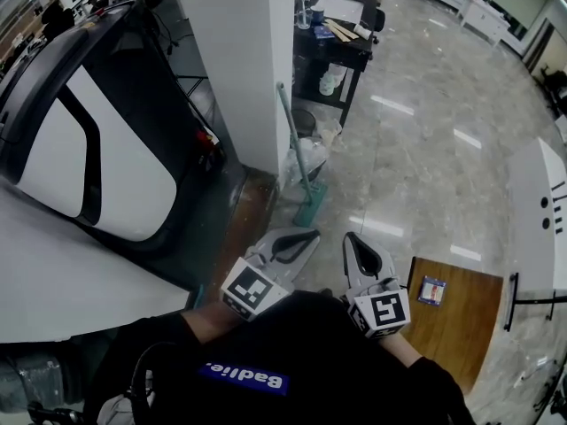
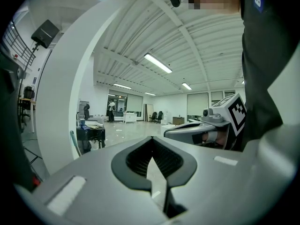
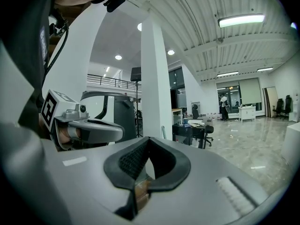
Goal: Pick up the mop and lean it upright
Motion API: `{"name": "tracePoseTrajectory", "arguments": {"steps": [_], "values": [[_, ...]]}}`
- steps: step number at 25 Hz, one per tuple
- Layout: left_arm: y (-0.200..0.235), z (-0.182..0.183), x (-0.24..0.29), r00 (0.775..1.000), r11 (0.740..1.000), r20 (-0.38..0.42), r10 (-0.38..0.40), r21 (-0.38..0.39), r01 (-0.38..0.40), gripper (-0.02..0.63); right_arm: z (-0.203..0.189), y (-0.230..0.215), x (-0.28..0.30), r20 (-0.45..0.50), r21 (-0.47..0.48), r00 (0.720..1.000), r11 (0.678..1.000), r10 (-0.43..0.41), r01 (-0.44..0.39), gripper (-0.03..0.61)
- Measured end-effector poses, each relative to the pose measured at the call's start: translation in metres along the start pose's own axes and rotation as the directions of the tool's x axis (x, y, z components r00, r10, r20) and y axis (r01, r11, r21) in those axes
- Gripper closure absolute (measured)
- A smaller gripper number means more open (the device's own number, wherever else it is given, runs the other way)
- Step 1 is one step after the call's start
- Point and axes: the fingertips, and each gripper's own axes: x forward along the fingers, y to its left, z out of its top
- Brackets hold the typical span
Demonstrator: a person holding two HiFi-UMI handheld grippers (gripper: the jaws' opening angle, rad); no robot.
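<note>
Pinching nothing, tongs (image 2: 152,143) (image 3: 148,140) (both) closed.

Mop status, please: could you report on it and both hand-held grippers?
Left hand-held gripper shut, empty; right hand-held gripper shut, empty. Mop leaning upright on white pillar, untouched. Black cart behind it.

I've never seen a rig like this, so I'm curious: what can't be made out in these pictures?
- Left gripper view: the teal long-handled mop shows only a sliver of handle. The grey body of the left gripper hides its head.
- Head view: objects on the black metal cart are too small to identify.
- Head view: print on the small blue card, lying on the brown wooden board, is too small to read.
</note>
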Motion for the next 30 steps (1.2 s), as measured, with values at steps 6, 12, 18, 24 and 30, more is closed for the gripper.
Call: {"name": "tracePoseTrajectory", "arguments": {"steps": [6,12,18,24,30], "values": [[-0.005,0.009,0.002,1.0,1.0,0.009,-0.004,0.011,0.004,0.594,0.003,-0.004,-0.004,0.02,0.009,1.0,1.0,0.0,-0.001,0.574],[-0.01,0.0,0.004,1.0,1.0,-0.005,-0.007,0.004,0.007,0.594,0.002,-0.005,-0.007,0.022,0.016,1.0,1.0,0.013,-0.013,0.574],[-0.013,0.004,0.005,1.0,1.0,0.016,-0.002,0.025,0.001,0.594,0.0,-0.004,-0.011,0.022,0.016,1.0,1.0,0.017,-0.017,0.574],[-0.021,0.001,0.006,1.0,1.0,-0.011,-0.015,0.01,0.015,0.594,-0.001,-0.004,-0.015,0.021,0.014,0.999,1.0,0.025,-0.025,0.574],[-0.02,0.002,0.003,1.0,1.0,0.009,-0.003,0.025,0.002,0.594,0.001,-0.002,-0.018,0.022,0.009,0.999,1.0,0.028,-0.028,0.574]]}}
